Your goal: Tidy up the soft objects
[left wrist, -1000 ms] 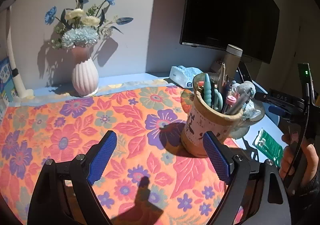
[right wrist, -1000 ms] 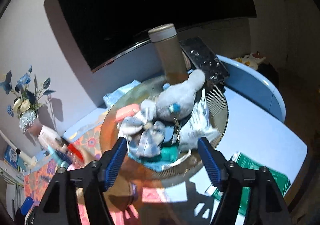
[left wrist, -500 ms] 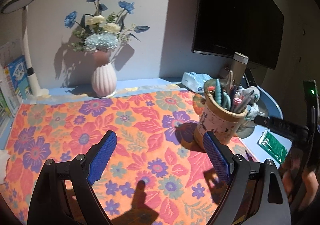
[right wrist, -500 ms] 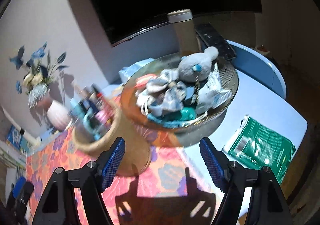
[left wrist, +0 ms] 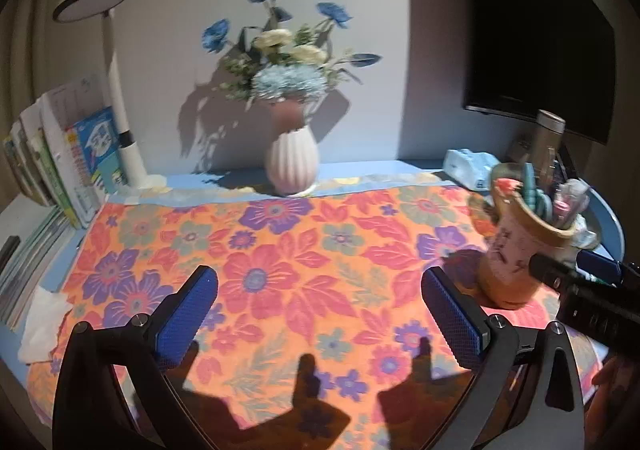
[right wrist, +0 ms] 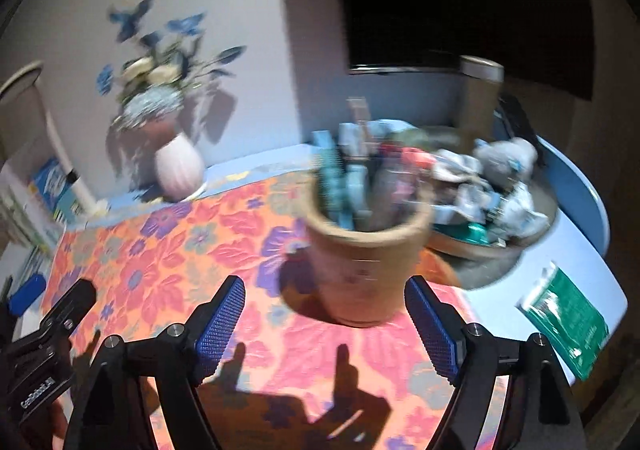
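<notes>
Both grippers, left [left wrist: 320, 314] and right [right wrist: 325, 324], jaws just widened, empty over cloth [left wrist: 280, 250]; soft toys [right wrist: 480, 177] wait in tray [right wrist: 472, 250], right edge.

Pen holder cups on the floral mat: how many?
1. The pen holder cup stands at the right edge of the floral mat, in front of the tray of soft items. Nothing else cup-like is on the mat.
</notes>
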Action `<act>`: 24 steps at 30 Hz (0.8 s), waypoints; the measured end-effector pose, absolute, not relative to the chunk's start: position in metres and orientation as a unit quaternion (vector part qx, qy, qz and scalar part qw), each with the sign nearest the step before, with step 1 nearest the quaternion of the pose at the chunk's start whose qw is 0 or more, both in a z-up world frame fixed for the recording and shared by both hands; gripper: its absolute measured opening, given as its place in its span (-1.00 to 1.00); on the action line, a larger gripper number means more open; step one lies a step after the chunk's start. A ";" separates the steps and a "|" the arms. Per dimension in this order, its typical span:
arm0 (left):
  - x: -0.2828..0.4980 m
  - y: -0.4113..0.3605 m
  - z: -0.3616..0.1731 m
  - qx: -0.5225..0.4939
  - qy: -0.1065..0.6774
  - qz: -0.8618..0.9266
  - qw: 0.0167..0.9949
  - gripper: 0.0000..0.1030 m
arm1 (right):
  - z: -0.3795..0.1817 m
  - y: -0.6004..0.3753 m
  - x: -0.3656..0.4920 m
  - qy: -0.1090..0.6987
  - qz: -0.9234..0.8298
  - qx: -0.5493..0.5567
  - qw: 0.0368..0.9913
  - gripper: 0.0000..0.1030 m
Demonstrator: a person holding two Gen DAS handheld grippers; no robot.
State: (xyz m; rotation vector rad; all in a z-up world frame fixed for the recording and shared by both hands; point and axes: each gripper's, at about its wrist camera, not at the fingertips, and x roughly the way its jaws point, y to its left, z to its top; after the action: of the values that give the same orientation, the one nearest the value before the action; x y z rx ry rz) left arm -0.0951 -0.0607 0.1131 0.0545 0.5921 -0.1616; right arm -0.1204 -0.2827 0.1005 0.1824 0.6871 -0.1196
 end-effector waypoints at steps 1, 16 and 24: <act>-0.091 -0.056 0.111 0.027 0.294 -0.072 0.953 0.98 | 0.100 -0.276 -0.116 0.339 -0.050 0.083 0.936 0.57; -0.017 -0.024 0.042 0.066 0.346 -0.013 0.936 0.98 | 0.062 -0.193 -0.046 0.302 0.006 0.016 0.953 0.60; -0.006 -0.028 0.024 0.077 0.358 -0.013 0.930 0.98 | 0.044 -0.199 -0.036 0.308 0.016 0.043 0.950 0.61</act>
State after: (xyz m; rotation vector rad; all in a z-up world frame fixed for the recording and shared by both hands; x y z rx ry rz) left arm -0.0057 -0.0285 0.0242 0.1567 0.7340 -0.0263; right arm -0.0363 -0.1993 0.0435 0.0870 0.6274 0.0334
